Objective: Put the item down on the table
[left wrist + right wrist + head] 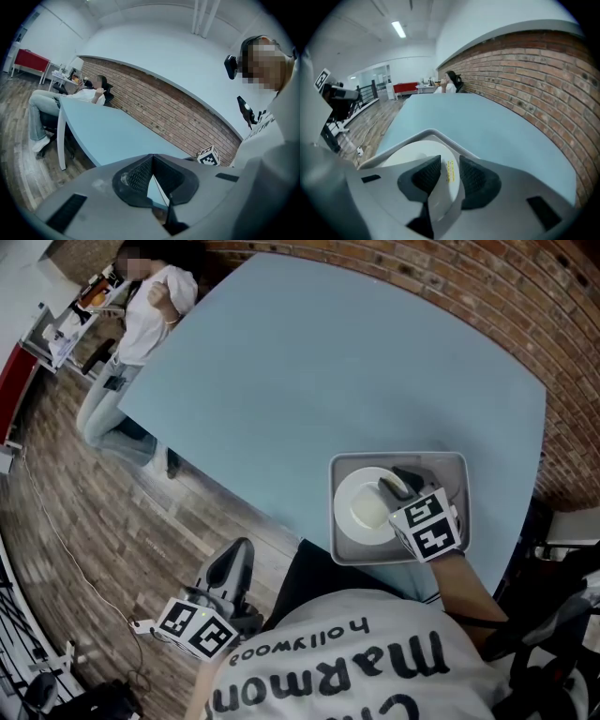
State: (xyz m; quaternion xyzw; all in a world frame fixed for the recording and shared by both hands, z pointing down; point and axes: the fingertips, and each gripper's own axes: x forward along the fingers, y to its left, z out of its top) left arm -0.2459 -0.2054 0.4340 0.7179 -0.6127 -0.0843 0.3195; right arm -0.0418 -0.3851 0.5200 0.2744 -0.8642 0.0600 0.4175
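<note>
My right tool (449, 163) was pinching the rim of the white round shallow plate (364, 507), with 1 ribbed pad on each face of the edge. The plate lay inside the outline of the grey square tray (403, 457), at the near right of the pale blue worktop (319, 371). I could not tell whether it rested on the tray or hung just clear of it. My left tool (150, 158) was down beside me over the wooden plank floor (112, 521), its pads pressed together at the tips with nothing between them.

The hold worried me most. I had the plate by only 1 point on its edge, so its weight hung out beyond the pads, and I judged it could pivot or slide free on that smooth surface. A sideways carry kept too low could catch the tray's raised wall and tip the plate. It could also shove the tray, which sat close to the worktop's near edge. Setting the plate down tilted would land 1 edge first — a likely chip.

The plate looked hard and glossy, with a thin rim and small yellow print near the pads. The tray seemed matte, with rounded corners and a low upturned wall. The worktop was flat, plain and even in colour. The pads were dark — finely crosshatched, likely rubbery.
</note>
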